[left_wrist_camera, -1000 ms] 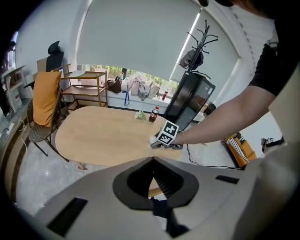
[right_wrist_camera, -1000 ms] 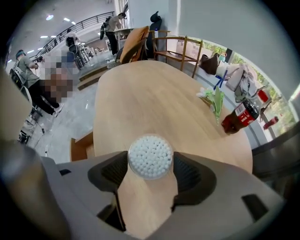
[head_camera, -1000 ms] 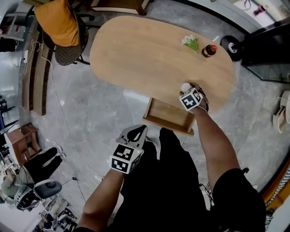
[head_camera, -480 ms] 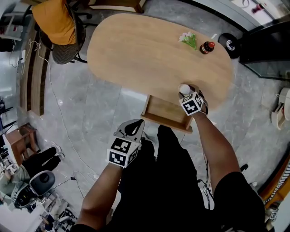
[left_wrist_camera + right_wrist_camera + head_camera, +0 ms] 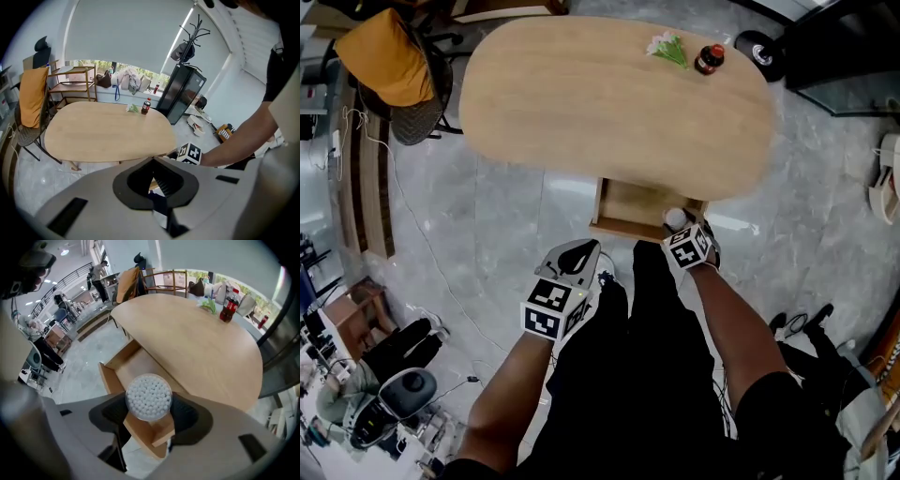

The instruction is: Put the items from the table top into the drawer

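White cotton swabs fill a round clear container (image 5: 148,396); the right gripper (image 5: 680,230) is clamped on it, one jaw on each side. The container hangs above the open wooden drawer (image 5: 626,202), over the corner at the drawer's 4 o'clock in the head view.

Step in hand, as judged: delivery of this item into the drawer; it is not yet set down. The next move calls for lowering the container until it rests on the drawer floor, preferably shifted toward 10 o'clock to clear the front rim and right wall; then part the jaws. A release from height over the rim risks a roll or a fall to the floor.

The left gripper (image 5: 579,251) hangs at 7 o'clock of the drawer, beside the person's dark-trousered legs; its jaws are closed together with nothing between them; it takes no part at present. The visible part of the drawer floor appears bare in both views; nothing blocks the drop point.

Beyond the drawer the oval wooden table (image 5: 609,103) spreads toward 12 o'clock. Near its far edge, toward 1 o'clock, lie a small bunch of flowers (image 5: 666,45) and, just beside it, a dark red bottle (image 5: 707,59); both, as judged, await transfer. Past the table at 10 o'clock stands a chair draped in orange cloth (image 5: 380,56), well apart from the work.
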Motion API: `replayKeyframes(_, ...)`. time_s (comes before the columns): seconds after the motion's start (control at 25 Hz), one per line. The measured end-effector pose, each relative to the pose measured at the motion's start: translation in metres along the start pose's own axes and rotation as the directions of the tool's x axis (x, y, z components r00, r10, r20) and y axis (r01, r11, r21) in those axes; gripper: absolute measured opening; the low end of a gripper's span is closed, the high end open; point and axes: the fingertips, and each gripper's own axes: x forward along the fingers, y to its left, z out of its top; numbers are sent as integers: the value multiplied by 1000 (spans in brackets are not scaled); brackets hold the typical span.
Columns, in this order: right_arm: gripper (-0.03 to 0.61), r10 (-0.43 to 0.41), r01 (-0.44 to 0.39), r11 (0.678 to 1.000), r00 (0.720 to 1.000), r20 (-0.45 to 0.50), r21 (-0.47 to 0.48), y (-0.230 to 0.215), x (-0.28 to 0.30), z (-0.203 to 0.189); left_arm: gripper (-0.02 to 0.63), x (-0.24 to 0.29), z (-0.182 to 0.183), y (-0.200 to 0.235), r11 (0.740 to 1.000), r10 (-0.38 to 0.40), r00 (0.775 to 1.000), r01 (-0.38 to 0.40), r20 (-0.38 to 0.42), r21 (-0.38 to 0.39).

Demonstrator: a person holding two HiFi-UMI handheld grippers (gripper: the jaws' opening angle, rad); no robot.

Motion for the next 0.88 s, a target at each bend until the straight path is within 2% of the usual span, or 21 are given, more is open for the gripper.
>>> replayKeyframes(0.16,267,-26,27,994,1000,-8,110,-8,40,-13,2,12,-23,-2,1000,-3,999,3,-54,10)
replayKeyframes(0.28,267,-63,64,988,998,-12,139,-21,62,-18,2,11,-36,-3,1000,4,998,-4,-62,9)
replayKeyframes(0.52,267,-166,166,980,986,-6,110,-31,95,-17,2,-3,-59,3,1000,14,996,-13,-84,12)
replayKeyframes(0.68,268,-153,155,983,988,-32,98,-22,104,-22,2,-6,-72,7,1000,8,996,-7,-92,15)
replayKeyframes(0.88,268,-136,141,987,989,-64,73,-13,91,-26,2,-16,-64,7,999,-2,998,4,-57,36)
